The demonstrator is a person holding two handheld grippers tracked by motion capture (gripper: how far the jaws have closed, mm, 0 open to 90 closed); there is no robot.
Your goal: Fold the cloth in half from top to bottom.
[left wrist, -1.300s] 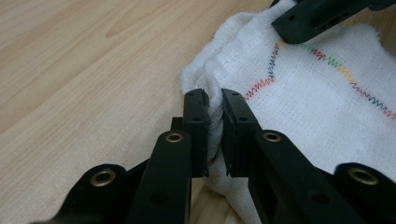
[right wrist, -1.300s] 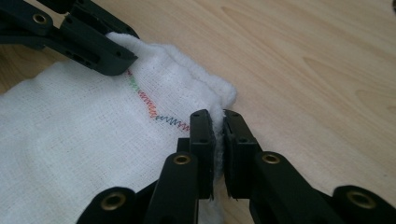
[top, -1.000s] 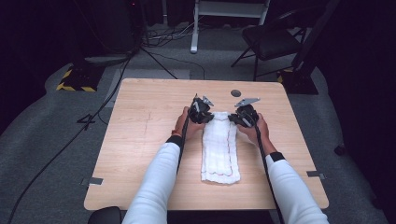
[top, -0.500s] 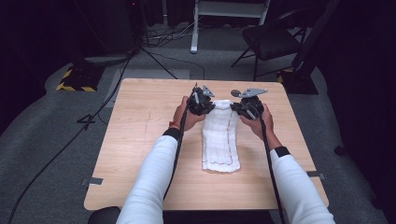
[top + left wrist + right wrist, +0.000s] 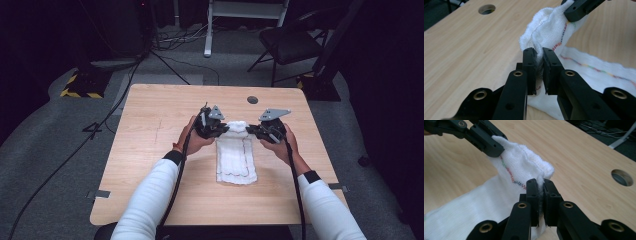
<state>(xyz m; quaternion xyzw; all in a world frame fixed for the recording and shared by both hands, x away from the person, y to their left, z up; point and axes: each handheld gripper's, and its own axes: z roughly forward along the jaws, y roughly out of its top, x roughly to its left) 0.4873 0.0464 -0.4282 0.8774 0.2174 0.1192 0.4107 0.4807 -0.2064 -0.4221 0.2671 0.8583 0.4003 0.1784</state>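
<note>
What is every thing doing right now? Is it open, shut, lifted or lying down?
Left gripper: shut on the white towel's far edge.
Right gripper: shut on the same edge.
White towel: folded long, far end lifted, near end lying on the table.
Table: flat, a round hole near its far edge.
Chair: upright on the floor behind.

a white knitted cloth [image 5: 236, 159] with a multicoloured zigzag stitch near its edge lies lengthwise on the wooden table, folded into a long strip. its far end is lifted off the surface and bunched, while the near end rests flat.
</note>
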